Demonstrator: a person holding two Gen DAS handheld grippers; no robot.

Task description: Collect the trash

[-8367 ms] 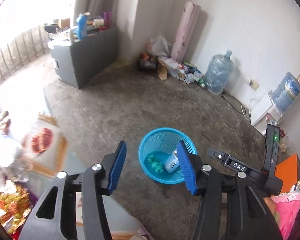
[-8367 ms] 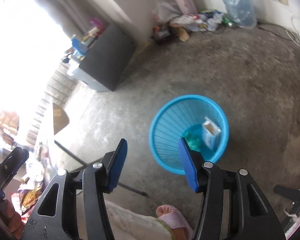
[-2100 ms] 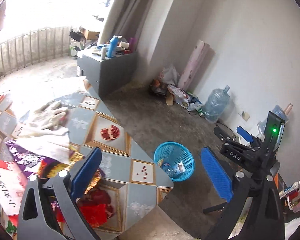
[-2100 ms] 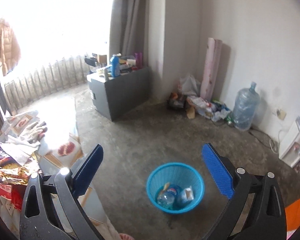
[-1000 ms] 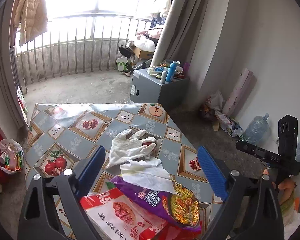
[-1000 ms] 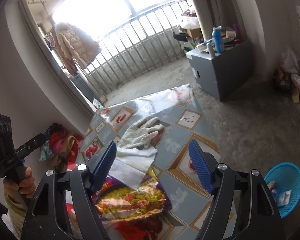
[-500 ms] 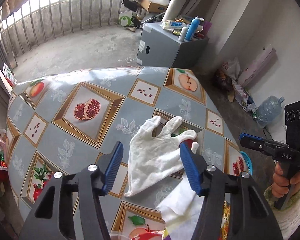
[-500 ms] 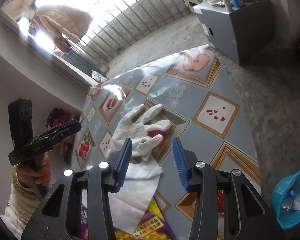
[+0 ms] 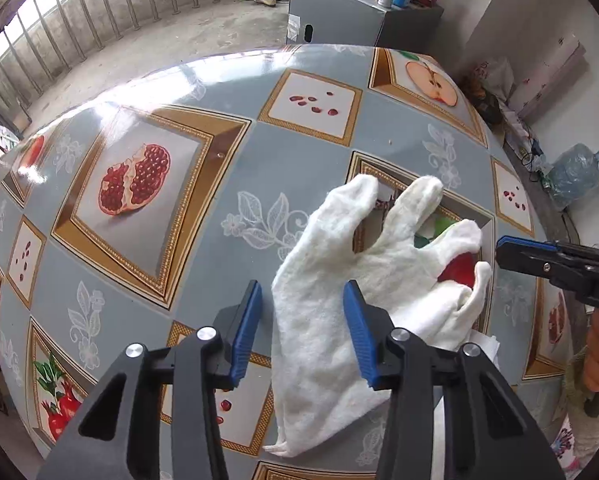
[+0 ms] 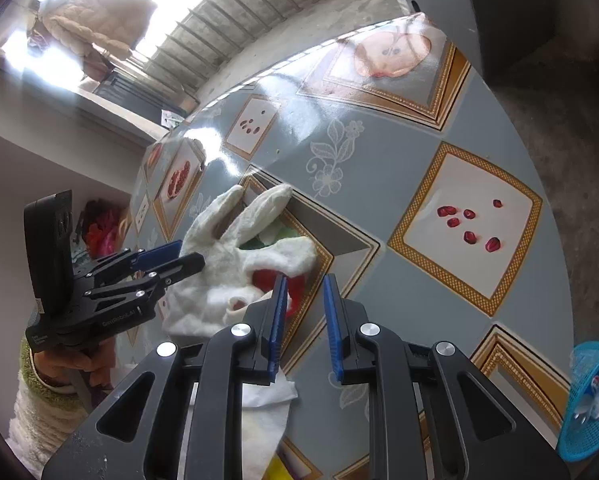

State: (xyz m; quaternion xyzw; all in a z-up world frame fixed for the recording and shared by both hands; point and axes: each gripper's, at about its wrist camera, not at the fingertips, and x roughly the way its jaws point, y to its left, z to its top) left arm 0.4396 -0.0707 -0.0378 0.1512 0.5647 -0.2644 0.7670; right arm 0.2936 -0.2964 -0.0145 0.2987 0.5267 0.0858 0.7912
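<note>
Blue pads on my left gripper [image 9: 303, 324] stand partly apart; the jaws have just been closing, and the near left edge of the white glove [image 9: 363, 288] lies between them, though the pads do not press on it yet. My right gripper [image 10: 304, 320] has also just been closing: its jaws are narrow, with a slim gap, and nothing sits in that gap but bare tablecloth. Its left pad hangs just beside the glove's lower fingers.

The glove lies flat, fingers fanned toward the far side, in the right half of the table [image 9: 147, 320], on the glossy fruit-print cloth. Under its near end peeks a white paper napkin [image 10: 265, 404], touching it. Far off to the right, down on the floor, waits the blue basket [image 10: 579, 432] with some trash already inside.

I judge the glove to be light, limp and fuzzy, so it should bunch instead of sliding, and it will dangle once lifted. The cuff or palm edge looks like the best place to pinch, gathering a fold of fabric. The slick cloth beneath gives little grip, so a shallow bite might only drag it, or snag the napkin too.
</note>
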